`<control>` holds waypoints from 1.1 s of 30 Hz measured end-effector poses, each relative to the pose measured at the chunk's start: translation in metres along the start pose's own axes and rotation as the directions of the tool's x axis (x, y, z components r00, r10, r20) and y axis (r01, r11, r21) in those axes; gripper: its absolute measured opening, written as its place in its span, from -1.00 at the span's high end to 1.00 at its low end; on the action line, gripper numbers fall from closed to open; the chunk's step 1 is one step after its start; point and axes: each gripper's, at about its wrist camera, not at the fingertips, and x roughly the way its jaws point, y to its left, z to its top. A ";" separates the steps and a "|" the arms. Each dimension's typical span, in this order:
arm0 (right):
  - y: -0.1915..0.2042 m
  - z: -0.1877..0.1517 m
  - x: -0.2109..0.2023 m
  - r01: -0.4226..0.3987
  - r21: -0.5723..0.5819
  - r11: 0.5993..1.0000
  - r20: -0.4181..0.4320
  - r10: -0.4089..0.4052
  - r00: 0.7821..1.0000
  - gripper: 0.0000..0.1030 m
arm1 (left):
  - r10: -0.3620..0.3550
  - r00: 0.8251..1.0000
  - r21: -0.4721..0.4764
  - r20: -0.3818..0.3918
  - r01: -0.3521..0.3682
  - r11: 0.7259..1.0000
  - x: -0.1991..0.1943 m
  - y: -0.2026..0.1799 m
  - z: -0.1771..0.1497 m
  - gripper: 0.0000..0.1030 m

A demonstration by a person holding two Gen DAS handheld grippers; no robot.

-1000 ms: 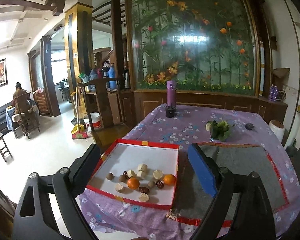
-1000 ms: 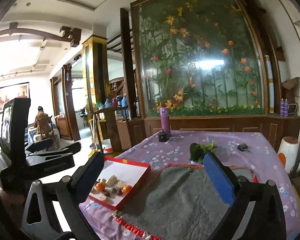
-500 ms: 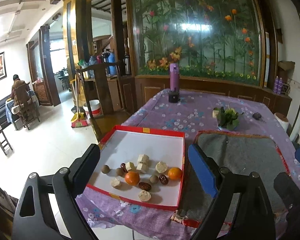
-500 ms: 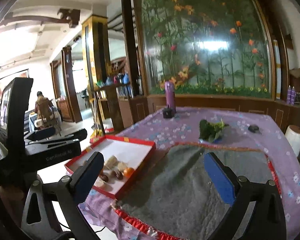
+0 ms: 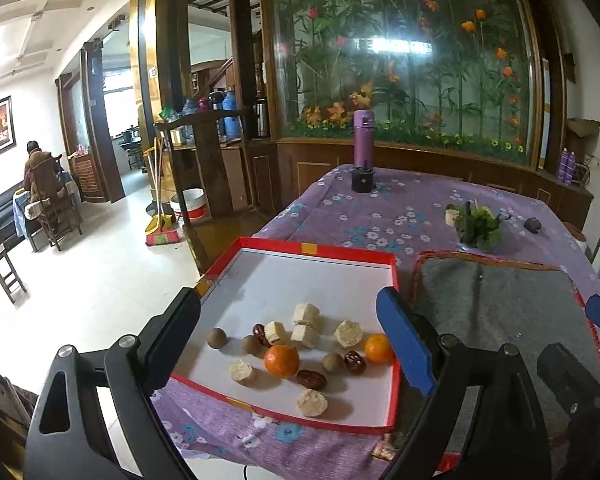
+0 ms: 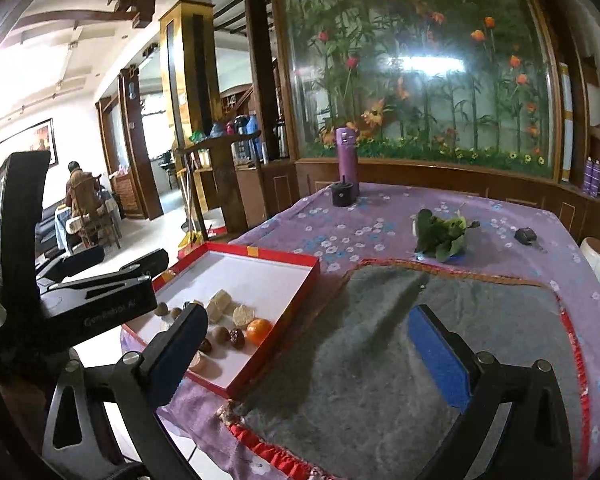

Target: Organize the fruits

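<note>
Left tool point(image 5: 288, 344): jaws spread wide, nothing held, above the near edge of the shallow red-rimmed white cardboard tray point(image 5: 318, 246). The fruit cluster lies between and just beyond its fingers, in the tray's near half: a larger orange tangerine point(image 5: 281, 360) near centre, a smaller orange tangerine point(image 5: 377, 347) close to the blue pad of the right-hand finger point(image 5: 404, 344), pale cut fruit chunks point(image 5: 306, 320) just beyond, dark red dates point(image 5: 354, 361) and small round brown longans point(image 5: 216, 337) scattered among them. None touches the tool.

Right tool point(image 6: 312, 356): jaws equally wide, empty, over the grey felt mat with red trim point(image 6: 380, 360), which lies to the right of the tray. In this view the tray point(image 6: 256, 276) sits to the left, and the fruit is beside the left-hand finger, partly hidden behind it.

Both rest on a table with a purple flowered cloth point(image 5: 380, 216). Farther back: a green leafy bunch point(image 5: 478, 226), and a purple cylindrical flask point(image 5: 363, 140) at the far edge.
</note>
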 end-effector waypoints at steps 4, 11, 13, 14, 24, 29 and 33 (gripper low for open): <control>0.010 -0.001 0.005 0.019 -0.036 0.999 0.004 -0.018 1.000 -0.96 | -0.015 1.000 -0.009 -0.019 0.014 1.000 0.007 0.006 -0.003 -0.76; 0.022 -0.002 0.017 0.009 -0.050 0.999 -0.015 -0.009 1.000 -0.96 | 0.002 1.000 -0.027 -0.029 -0.003 1.000 0.013 0.022 -0.006 -0.76; 0.028 -0.003 0.022 0.005 -0.059 0.998 -0.026 -0.006 1.000 -0.96 | 0.011 0.999 -0.036 -0.039 -0.012 0.999 0.016 0.028 -0.008 -0.76; 0.031 -0.003 0.023 0.004 -0.063 0.998 -0.028 -0.006 1.000 -0.96 | 0.015 0.999 -0.041 -0.042 -0.017 0.999 0.018 0.031 -0.008 -0.76; 0.044 0.007 0.028 -0.001 -0.076 0.997 -0.012 0.000 1.000 -0.96 | 0.044 0.997 -0.066 -0.055 -0.048 0.997 0.024 0.052 -0.012 -0.76; 0.049 0.008 0.031 -0.005 -0.087 0.996 -0.015 0.003 1.000 -0.96 | 0.055 0.997 -0.081 -0.057 -0.060 0.995 0.026 0.062 -0.013 -0.76; 0.054 0.012 0.034 -0.007 -0.092 0.996 -0.017 0.006 1.000 -0.96 | 0.067 0.996 -0.085 -0.060 -0.072 0.994 0.027 0.068 -0.014 -0.76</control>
